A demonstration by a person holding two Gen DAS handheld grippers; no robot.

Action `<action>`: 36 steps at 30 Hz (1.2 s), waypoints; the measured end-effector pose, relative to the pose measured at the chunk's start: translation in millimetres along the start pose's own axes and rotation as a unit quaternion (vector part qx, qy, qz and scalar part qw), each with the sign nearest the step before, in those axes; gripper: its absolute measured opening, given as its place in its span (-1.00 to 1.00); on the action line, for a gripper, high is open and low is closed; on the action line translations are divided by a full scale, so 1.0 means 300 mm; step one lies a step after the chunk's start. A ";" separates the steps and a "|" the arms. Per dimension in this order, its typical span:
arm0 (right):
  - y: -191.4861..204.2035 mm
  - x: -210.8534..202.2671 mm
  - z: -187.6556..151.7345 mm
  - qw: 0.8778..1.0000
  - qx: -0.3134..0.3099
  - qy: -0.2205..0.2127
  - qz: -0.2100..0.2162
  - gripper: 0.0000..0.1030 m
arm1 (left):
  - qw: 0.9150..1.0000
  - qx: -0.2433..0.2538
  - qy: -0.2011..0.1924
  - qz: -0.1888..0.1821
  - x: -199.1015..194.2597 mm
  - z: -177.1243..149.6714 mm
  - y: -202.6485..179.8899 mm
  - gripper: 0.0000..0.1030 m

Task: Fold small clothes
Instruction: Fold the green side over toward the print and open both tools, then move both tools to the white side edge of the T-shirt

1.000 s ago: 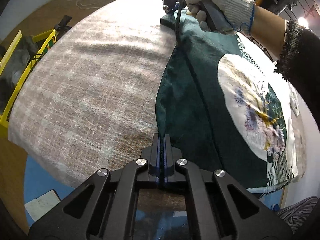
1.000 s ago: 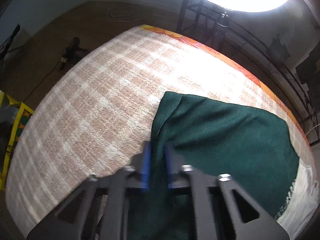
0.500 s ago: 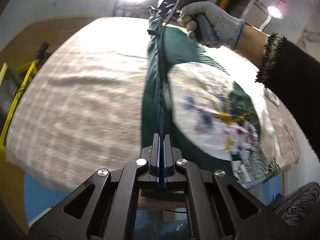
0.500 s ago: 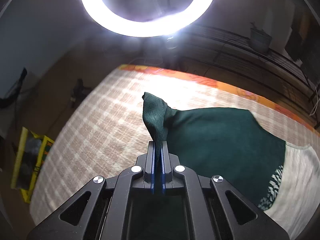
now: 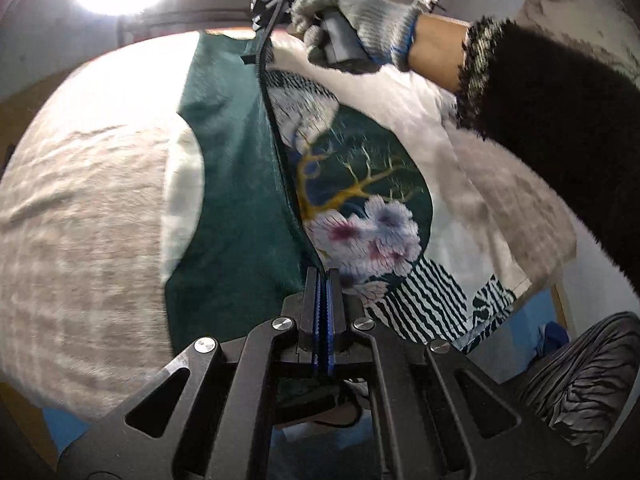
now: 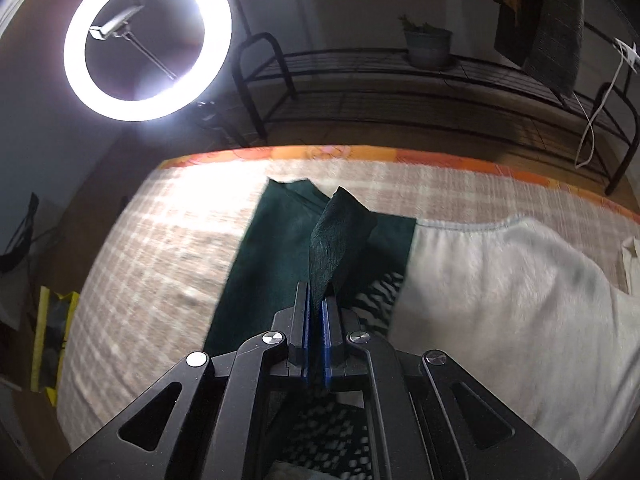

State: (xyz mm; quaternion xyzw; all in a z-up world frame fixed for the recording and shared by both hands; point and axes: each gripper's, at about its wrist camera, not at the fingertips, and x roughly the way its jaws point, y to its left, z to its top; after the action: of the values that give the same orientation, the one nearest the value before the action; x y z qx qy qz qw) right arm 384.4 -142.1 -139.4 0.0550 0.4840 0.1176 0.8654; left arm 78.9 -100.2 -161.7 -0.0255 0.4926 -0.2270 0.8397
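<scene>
Both tongs are clamped on the green shirt's [image 5: 240,208] edge: left gripper [image 5: 323,280] near, right gripper [image 6: 316,300] far, lifting it above the plaid blanket [image 5: 80,240]. Beyond stand a ring light [image 6: 148,44] and black rack [image 6: 400,80].

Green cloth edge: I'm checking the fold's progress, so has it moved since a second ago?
Yes. The green cloth, pinched by both grippers, has been lifted off the plaid blanket and swung over rightward, exposing its printed side.
</scene>
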 end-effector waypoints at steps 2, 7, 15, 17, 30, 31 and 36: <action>-0.031 0.025 -0.015 1.000 0.000 0.011 -0.010 -0.92 | 1.000 0.001 0.014 -0.005 0.026 0.001 -0.013 -1.00; -0.122 0.022 -0.051 0.998 0.028 0.029 -0.042 -0.49 | 0.999 0.029 0.014 -0.010 0.014 -0.020 -0.042 -0.86; -0.236 -0.217 -0.112 0.996 0.058 -0.019 -0.057 -0.16 | 0.994 0.079 0.007 -0.072 -0.074 -0.086 -0.126 -0.35; -0.254 -0.306 -0.148 0.996 0.062 -0.036 -0.055 -0.16 | 0.992 0.090 0.004 -0.085 -0.111 -0.107 -0.139 -0.35; -0.410 -0.869 -0.506 0.986 0.101 -0.126 -0.038 -0.16 | 0.994 0.058 -0.084 -0.041 -0.285 -0.115 -0.016 -0.35; -0.417 -0.894 -0.530 0.985 0.103 -0.130 -0.041 -0.16 | 0.994 0.052 -0.084 -0.039 -0.278 -0.111 -0.009 -0.35; -0.447 -1.007 -0.624 0.983 0.113 -0.144 -0.031 -0.16 | 0.995 0.048 -0.083 -0.038 -0.239 -0.085 -0.040 -0.35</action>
State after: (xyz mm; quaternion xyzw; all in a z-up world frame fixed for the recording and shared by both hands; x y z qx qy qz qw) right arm 93.2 -352.8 -16.6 0.1540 0.3659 0.0264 0.9174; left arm 23.7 -77.1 -113.1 -0.0222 0.4083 -0.2793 0.8688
